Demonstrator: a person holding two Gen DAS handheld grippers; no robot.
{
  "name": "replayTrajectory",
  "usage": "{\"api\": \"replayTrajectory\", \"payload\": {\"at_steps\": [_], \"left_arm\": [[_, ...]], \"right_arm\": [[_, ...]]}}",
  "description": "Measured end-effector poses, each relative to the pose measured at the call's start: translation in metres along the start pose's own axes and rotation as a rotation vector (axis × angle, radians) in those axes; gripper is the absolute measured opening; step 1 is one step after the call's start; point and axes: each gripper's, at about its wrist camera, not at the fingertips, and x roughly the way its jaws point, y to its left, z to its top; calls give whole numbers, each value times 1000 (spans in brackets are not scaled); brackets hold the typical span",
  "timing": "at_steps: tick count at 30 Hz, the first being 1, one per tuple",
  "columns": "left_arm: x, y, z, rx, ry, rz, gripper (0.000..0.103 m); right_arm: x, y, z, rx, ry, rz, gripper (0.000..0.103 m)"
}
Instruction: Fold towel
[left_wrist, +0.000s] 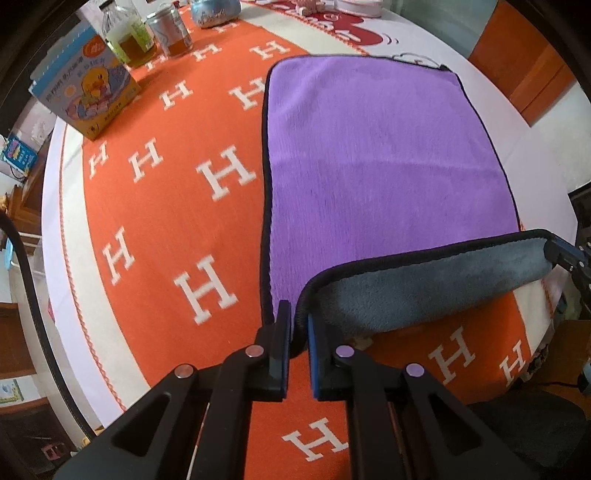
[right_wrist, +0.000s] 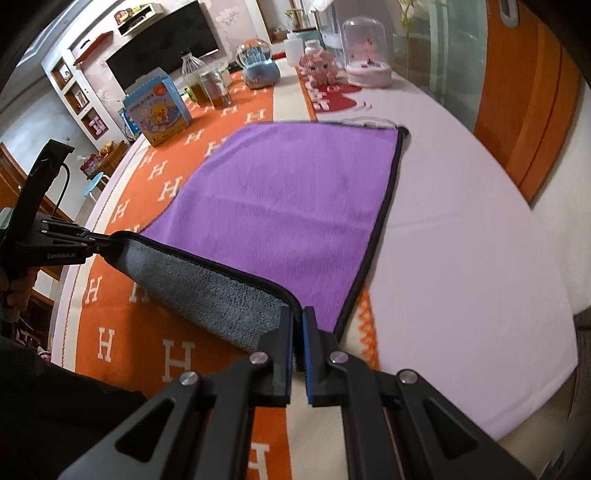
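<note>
A purple towel (left_wrist: 380, 155) with a grey underside and a black hem lies spread on the table; it also shows in the right wrist view (right_wrist: 295, 199). Its near edge is lifted off the table, so the grey underside (left_wrist: 424, 288) faces me. My left gripper (left_wrist: 298, 325) is shut on the towel's near left corner. My right gripper (right_wrist: 298, 325) is shut on the near right corner. The right gripper also shows at the right edge of the left wrist view (left_wrist: 565, 258), and the left gripper at the left of the right wrist view (right_wrist: 96, 247).
An orange cloth with white H letters (left_wrist: 166, 206) covers the left of the table, a white cloth (right_wrist: 461, 240) the right. At the far end stand a duck-print box (left_wrist: 86, 92), jars (left_wrist: 170, 33), a blue plush (right_wrist: 260, 72) and a domed figurine (right_wrist: 365, 55).
</note>
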Motion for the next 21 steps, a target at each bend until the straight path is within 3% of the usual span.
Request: {"api": "replayTrajectory", "payload": {"at_steps": [21], "left_arm": [[-60,13,105,36,-191,28,6]], "right_arm": [[-23,-18,91,-99,-172,-52,4]]}}
